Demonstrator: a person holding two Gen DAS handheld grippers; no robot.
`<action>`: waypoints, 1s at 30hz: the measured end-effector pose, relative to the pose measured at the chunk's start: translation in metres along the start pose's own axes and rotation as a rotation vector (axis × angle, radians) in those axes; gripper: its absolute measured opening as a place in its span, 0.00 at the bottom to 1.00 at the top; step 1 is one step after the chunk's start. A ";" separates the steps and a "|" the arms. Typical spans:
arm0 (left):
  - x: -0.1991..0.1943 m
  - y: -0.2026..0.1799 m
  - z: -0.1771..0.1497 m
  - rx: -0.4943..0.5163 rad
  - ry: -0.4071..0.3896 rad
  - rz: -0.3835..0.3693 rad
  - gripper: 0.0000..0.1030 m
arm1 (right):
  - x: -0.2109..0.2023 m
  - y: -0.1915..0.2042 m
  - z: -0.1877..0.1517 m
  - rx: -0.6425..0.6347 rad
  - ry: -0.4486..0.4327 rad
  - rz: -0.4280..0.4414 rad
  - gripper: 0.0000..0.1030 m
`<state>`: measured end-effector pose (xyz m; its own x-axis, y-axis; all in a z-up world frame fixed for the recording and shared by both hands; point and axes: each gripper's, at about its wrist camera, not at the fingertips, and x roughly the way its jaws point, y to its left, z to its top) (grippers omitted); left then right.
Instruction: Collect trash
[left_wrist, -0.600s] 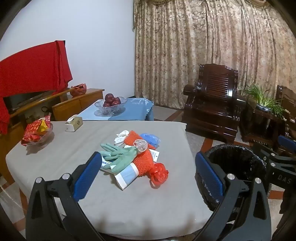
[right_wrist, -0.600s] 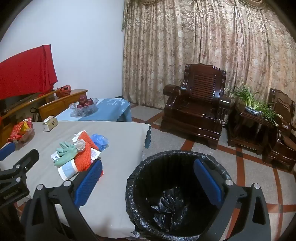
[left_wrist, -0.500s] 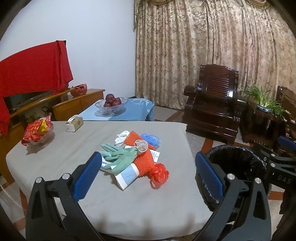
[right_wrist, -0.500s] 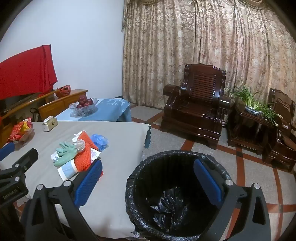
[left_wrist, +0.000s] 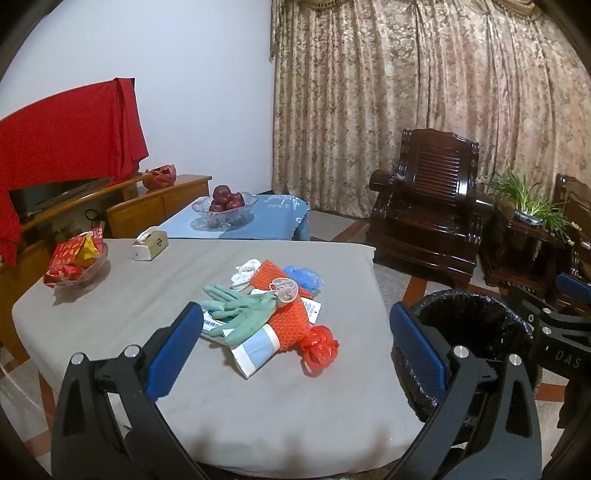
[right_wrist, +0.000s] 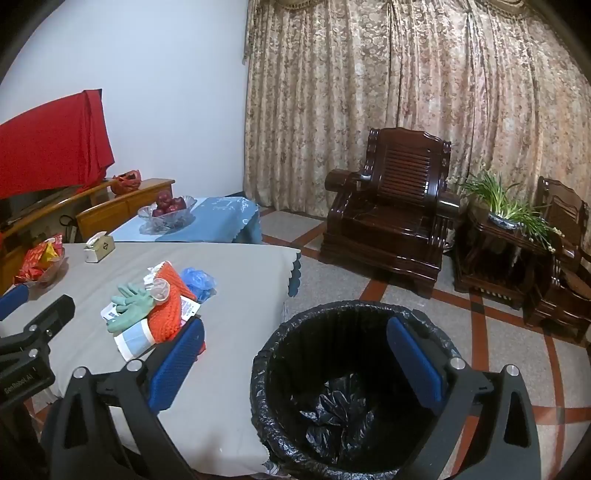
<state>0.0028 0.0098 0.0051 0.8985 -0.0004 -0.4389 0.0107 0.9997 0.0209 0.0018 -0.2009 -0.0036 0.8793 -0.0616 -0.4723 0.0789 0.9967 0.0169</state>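
A pile of trash lies on the grey-clothed table (left_wrist: 258, 406): green gloves (left_wrist: 240, 314), orange foam netting (left_wrist: 291, 321), a red plastic bag (left_wrist: 319, 349), a blue-white wrapper (left_wrist: 255, 350), a blue bag (left_wrist: 304, 277) and white crumpled paper (left_wrist: 245, 271). My left gripper (left_wrist: 295, 347) hangs open just short of the pile, nothing between its fingers. The black-lined bin (right_wrist: 354, 387) stands on the floor right of the table. My right gripper (right_wrist: 295, 362) is open above the bin's near rim. The gloves (right_wrist: 129, 306) and netting (right_wrist: 168, 310) show at its left.
A tissue box (left_wrist: 149, 245) and a glass dish of red snack packets (left_wrist: 75, 262) sit at the table's far left. Behind stands a blue-clothed low table with a fruit bowl (left_wrist: 225, 208). A dark wooden armchair (right_wrist: 391, 218) and a plant stand (right_wrist: 506, 236) line the curtain.
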 end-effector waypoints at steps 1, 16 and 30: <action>0.000 -0.001 -0.001 0.000 0.000 0.001 0.95 | 0.000 0.000 0.000 0.000 0.001 0.000 0.94; -0.001 -0.001 0.000 -0.002 0.001 0.000 0.95 | -0.001 0.001 0.000 -0.001 -0.002 -0.001 0.94; 0.000 0.000 -0.001 -0.003 0.001 -0.001 0.95 | 0.000 0.002 0.000 -0.002 -0.004 -0.002 0.94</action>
<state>0.0022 0.0095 0.0046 0.8981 -0.0009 -0.4398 0.0097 0.9998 0.0176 0.0018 -0.1988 -0.0039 0.8811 -0.0637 -0.4686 0.0798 0.9967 0.0145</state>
